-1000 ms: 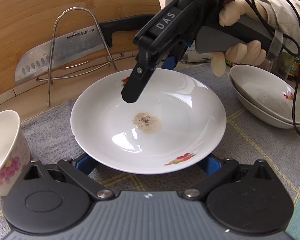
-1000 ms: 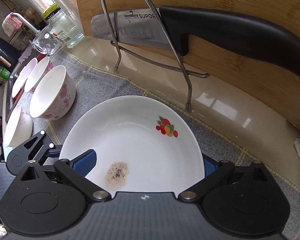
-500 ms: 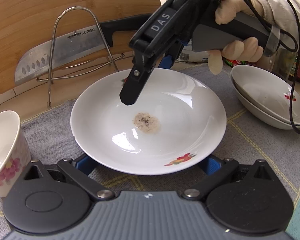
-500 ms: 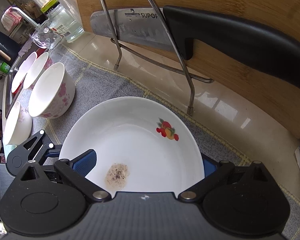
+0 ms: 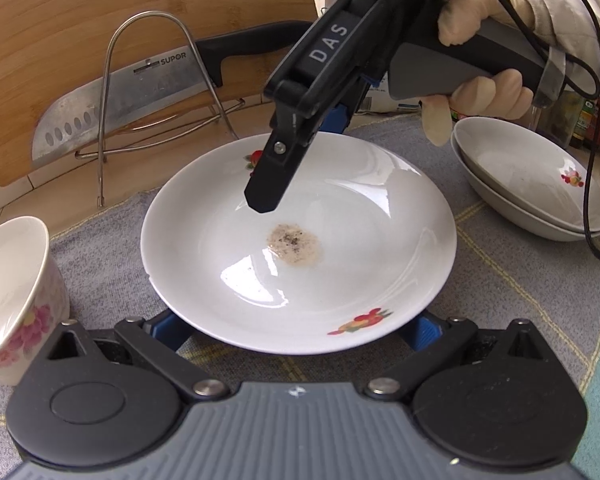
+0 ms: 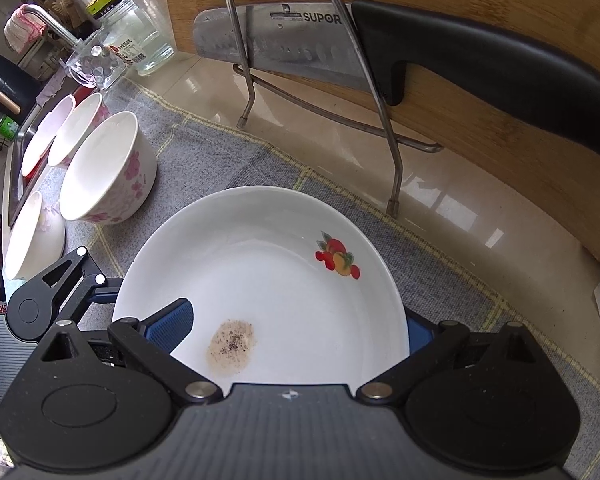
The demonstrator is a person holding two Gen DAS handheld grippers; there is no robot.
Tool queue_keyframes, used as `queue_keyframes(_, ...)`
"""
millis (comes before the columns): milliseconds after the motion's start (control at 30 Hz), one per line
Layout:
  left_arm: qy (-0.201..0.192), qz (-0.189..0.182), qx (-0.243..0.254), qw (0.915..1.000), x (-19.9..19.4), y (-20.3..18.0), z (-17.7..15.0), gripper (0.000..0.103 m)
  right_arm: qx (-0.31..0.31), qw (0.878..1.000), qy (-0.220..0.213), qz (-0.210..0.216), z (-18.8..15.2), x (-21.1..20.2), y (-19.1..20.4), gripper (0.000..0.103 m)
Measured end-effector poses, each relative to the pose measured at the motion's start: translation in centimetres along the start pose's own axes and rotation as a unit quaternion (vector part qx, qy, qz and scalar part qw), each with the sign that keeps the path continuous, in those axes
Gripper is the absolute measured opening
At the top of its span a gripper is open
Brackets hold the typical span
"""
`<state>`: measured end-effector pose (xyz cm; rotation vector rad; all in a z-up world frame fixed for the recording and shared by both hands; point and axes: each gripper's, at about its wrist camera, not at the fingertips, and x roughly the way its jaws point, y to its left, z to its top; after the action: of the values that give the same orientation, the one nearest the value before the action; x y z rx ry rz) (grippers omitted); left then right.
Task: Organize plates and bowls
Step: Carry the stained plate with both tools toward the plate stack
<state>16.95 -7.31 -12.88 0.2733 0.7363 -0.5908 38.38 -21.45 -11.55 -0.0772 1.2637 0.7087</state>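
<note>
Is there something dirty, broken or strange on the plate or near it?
Yes. The white plate has a brownish, speckled smear near its middle, so it looks unwashed. Its left rim shows a small chip. The stacked plates at right also look dusty inside.

Left wrist view: low, close, faces plate [image 5: 300, 240] from near side. Right wrist view: above, steeper, from opposite side. Shared: plate, knife [image 6: 300, 48], board [image 5: 100, 20].
</note>
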Motion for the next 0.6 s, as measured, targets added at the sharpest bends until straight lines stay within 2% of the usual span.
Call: queue_keyframes(600,0.010,-0.006,0.016,0.9998,-3.7,-1.1,-1.2,0.102,0.009,1.000,-0.008,0.011,-3.0,-1.5,3.4,0.103)
